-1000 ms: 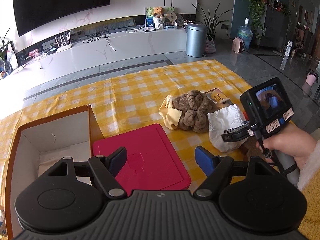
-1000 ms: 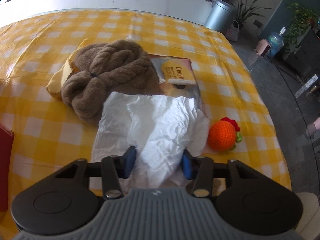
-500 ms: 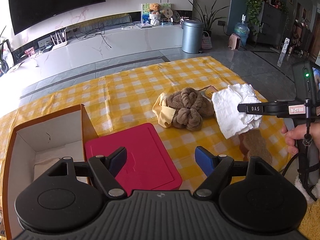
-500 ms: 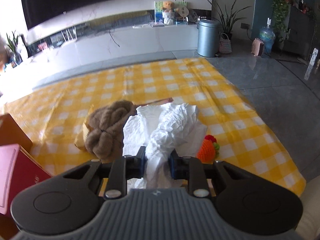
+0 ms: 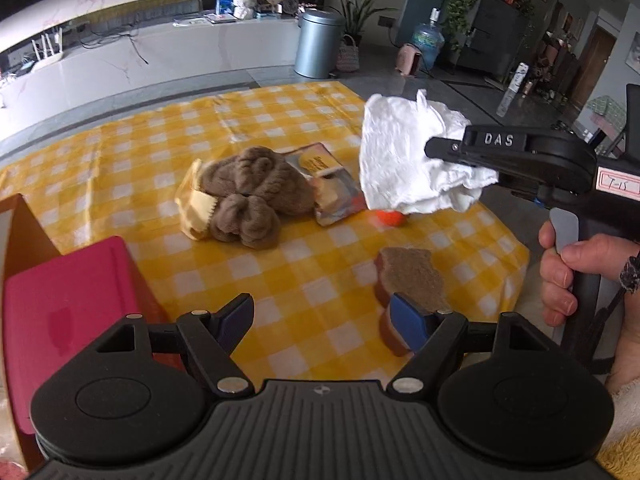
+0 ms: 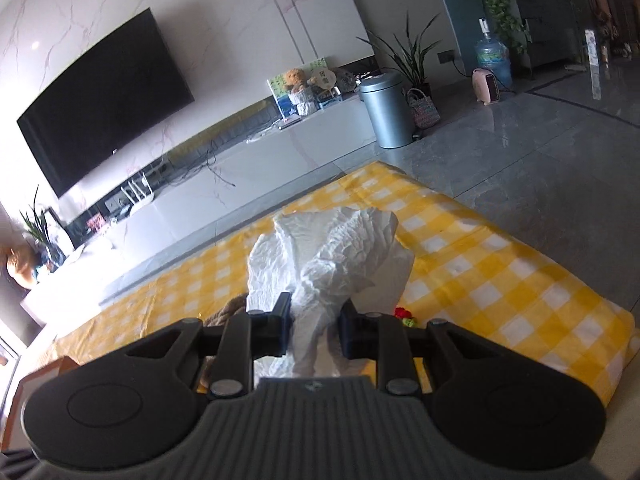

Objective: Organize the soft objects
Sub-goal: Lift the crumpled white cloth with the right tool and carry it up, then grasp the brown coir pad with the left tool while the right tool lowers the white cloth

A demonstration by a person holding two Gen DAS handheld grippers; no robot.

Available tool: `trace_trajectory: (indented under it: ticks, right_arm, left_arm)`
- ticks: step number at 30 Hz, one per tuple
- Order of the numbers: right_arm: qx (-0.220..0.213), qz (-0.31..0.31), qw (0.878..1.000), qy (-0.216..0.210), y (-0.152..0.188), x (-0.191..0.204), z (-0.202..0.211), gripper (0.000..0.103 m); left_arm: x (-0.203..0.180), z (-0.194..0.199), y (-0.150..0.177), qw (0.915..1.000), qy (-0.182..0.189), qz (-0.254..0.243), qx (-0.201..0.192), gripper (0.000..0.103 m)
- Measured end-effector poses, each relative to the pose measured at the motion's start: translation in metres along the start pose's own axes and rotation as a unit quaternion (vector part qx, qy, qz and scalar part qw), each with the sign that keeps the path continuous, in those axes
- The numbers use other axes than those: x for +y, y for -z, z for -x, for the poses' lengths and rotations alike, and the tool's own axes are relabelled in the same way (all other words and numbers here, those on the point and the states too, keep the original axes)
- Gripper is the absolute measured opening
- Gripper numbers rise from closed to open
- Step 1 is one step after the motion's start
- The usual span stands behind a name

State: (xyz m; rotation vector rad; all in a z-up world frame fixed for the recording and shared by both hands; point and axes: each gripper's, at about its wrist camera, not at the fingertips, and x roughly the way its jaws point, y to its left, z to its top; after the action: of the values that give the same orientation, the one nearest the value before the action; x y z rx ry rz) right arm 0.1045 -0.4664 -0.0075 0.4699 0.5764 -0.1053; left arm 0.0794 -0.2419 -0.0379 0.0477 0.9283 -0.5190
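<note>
right tool (image 6: 314, 330) clenched on white tissue (image 5: 404, 160), up above the brown towel (image 5: 250, 196) | left tool (image 5: 324, 322) wide open, empty, nearer than towel

**Worktop and contents**

Worktop (image 5: 320, 240) covered by a yellow-and-white checked cloth. Landmark: brown knitted bundle (image 5: 252, 196), near the cloth's middle.
- Cream-yellow cloth (image 5: 196, 210): touching the bundle's left side, partly under it.
- Printed packet (image 5: 332, 184): right of the bundle, touching.
- Orange ball (image 5: 390, 218): right of the packet.
- Brown sponge (image 5: 412, 280): well nearer the camera, to the right.
- Red lid (image 5: 68, 316): nearer, to the left.
</note>
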Motion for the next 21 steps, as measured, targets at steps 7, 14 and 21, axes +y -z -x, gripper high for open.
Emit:
trace_trajectory:
  ticks: [7, 14, 21]
  right_arm:
    - [-0.020, -0.061, 0.997, 0.039, 0.001, -0.037, 0.013, 0.025]
    - [-0.037, -0.087, 0.994, 0.046, 0.000, -0.065, 0.028, 0.025]
    - [0.000, -0.077, 0.996, 0.048, 0.007, -0.075, 0.014, 0.020]
  left_arm:
    - [-0.039, -0.057, 0.001, 0.9989, 0.014, -0.010, 0.043, 0.091]
    - [-0.082, -0.104, 0.004, 0.9942, 0.016, -0.071, 0.079, 0.091]
    - [-0.102, -0.128, 0.002, 0.9929, -0.009, -0.088, 0.080, 0.091]
